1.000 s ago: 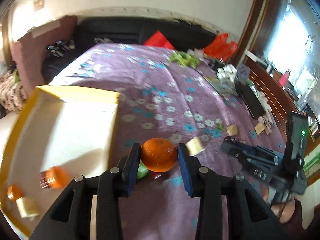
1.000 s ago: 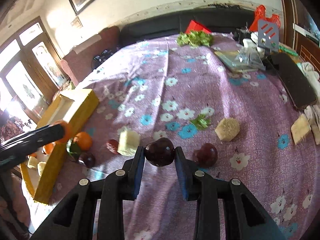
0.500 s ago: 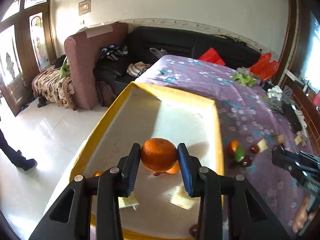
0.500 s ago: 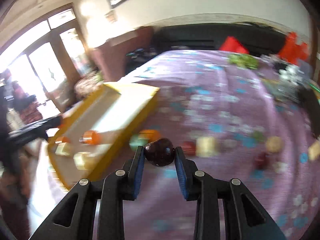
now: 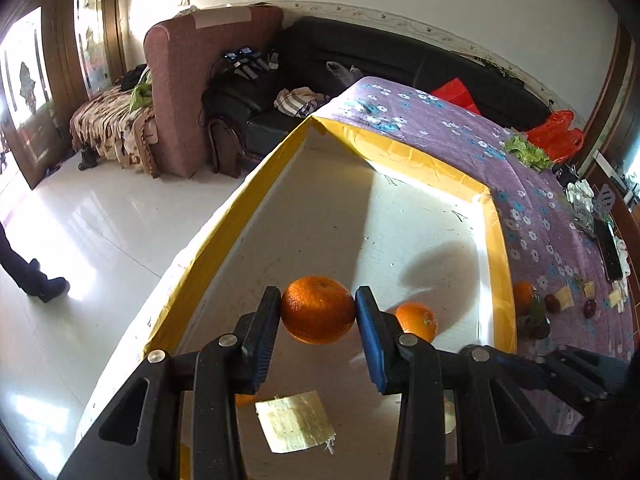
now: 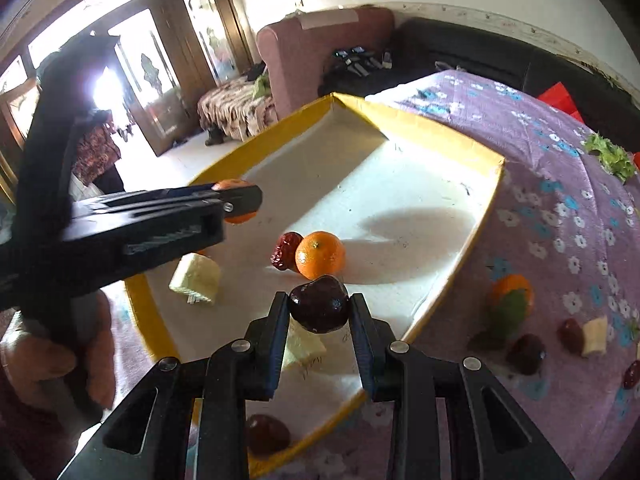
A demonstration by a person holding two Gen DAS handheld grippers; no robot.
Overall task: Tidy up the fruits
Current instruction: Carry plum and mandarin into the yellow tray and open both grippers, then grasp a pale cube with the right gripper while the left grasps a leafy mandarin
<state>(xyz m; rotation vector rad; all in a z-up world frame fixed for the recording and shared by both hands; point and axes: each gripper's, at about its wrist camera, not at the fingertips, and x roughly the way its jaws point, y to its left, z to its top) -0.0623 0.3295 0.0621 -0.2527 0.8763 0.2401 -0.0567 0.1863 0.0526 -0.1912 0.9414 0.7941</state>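
My left gripper (image 5: 317, 312) hangs over the yellow-rimmed tray (image 5: 496, 240), jaws clamped on an orange (image 5: 318, 309). From 11 to 1 o'clock ahead of it the white tray floor lies bare, the widest free room. At 3 o'clock a second orange (image 5: 416, 320) sits close; at 6 o'clock a pale cube (image 5: 294, 420) lies beneath my fingers.

My right gripper (image 6: 319, 309) grips a dark plum (image 6: 319, 307) above the tray's near end. At 12 o'clock an orange with a red date (image 6: 285, 250) touching it blocks the way; at 10 o'clock my left tool crosses. From 1 to 2 o'clock the floor is bare up to the tray wall.
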